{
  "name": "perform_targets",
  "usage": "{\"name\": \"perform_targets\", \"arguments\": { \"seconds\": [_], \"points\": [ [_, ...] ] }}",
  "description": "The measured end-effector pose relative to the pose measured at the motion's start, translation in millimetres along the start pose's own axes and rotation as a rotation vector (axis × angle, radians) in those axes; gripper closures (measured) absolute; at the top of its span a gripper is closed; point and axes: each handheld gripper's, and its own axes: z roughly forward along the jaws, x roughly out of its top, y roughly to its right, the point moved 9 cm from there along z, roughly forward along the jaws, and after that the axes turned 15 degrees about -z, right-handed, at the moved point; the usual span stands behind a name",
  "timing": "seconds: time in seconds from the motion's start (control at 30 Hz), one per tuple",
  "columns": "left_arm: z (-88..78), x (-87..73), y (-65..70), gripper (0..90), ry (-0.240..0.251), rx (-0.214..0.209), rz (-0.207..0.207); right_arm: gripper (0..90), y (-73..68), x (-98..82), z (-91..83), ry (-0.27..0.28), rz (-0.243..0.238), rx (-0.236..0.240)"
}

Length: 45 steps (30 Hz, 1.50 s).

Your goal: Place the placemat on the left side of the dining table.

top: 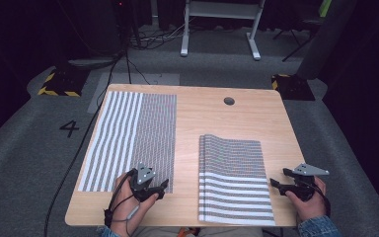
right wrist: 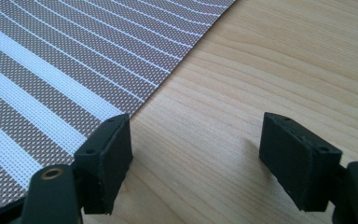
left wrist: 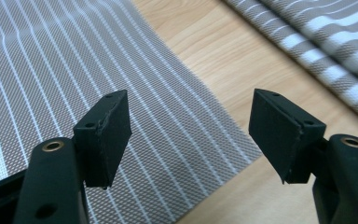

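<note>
A single striped placemat [top: 128,138] lies flat on the left half of the wooden table [top: 212,123]. A stack of several similar striped placemats [top: 234,180] sits at the near right. My left gripper [top: 161,188] is open at the single mat's near right corner. In the left gripper view that gripper [left wrist: 191,123] spans the corner of the mat [left wrist: 74,70], with the stack [left wrist: 326,42] beyond. My right gripper [top: 278,179] is open just right of the stack. In the right gripper view it [right wrist: 196,140] hovers over bare wood beside the stack's edge [right wrist: 51,70].
A round cable hole [top: 229,101] is in the table's far side. A black cable [top: 86,133] runs along the floor at the left. A white desk frame [top: 217,29] stands behind the table. Bare wood lies between the mats.
</note>
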Motion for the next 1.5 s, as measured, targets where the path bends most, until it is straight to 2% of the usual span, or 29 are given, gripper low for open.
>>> {"name": "perform_targets", "arguments": {
  "seconds": [0.17,0.27,0.53,0.73,0.8,0.97,1.03,1.1,1.17,1.33,1.4,1.43,1.5],
  "points": [
    [-4.9,-1.8,21.6,28.5,-0.009,-0.052,0.055,25.6,0.0,-0.1,-0.1,-0.002,0.000,0.001],
    [-6.2,-5.0,34.4,27.9,-0.019,-0.087,0.074,25.5,0.2,-0.1,-0.1,-0.002,0.000,0.002],
    [-4.4,-16.9,58.1,27.3,-0.058,-0.165,0.132,25.5,0.1,-0.1,-0.1,-0.001,0.001,0.002],
    [6.8,-27.7,66.9,27.3,-0.091,-0.196,0.152,25.5,0.0,-0.1,0.0,-0.001,0.001,0.002],
    [15.5,-34.4,71.3,27.4,-0.120,-0.241,0.166,25.5,0.2,-0.1,0.0,-0.002,-0.001,0.001],
    [26.3,-45.6,81.1,27.3,-0.153,-0.275,0.221,25.5,0.0,-0.1,-0.1,-0.001,0.000,0.002],
    [29.1,-49.1,84.8,27.2,-0.158,-0.275,0.235,25.4,-0.1,-0.1,-0.1,-0.001,0.000,0.003],
    [31.1,-51.5,85.6,27.2,-0.163,-0.257,0.263,25.4,-0.1,-0.1,-0.1,-0.002,-0.001,0.003],
    [32.7,-54.9,88.5,27.0,-0.173,-0.263,0.264,25.4,-0.1,-0.1,-0.1,-0.001,-0.001,0.003],
    [37.4,-59.9,91.7,25.3,-0.192,-0.239,0.298,25.4,-0.1,-0.1,-0.1,-0.001,-0.001,0.003],
    [36.0,-62.8,94.0,25.0,-0.210,-0.233,0.283,25.4,-0.1,-0.1,-0.1,-0.001,-0.001,0.003],
    [37.3,-60.6,94.4,25.2,-0.192,-0.235,0.300,25.4,-0.1,-0.1,-0.1,-0.001,-0.001,0.003],
    [37.8,-60.7,94.5,24.8,-0.187,-0.237,0.287,25.4,-0.1,-0.1,-0.1,-0.002,-0.001,0.002]
  ]
}}
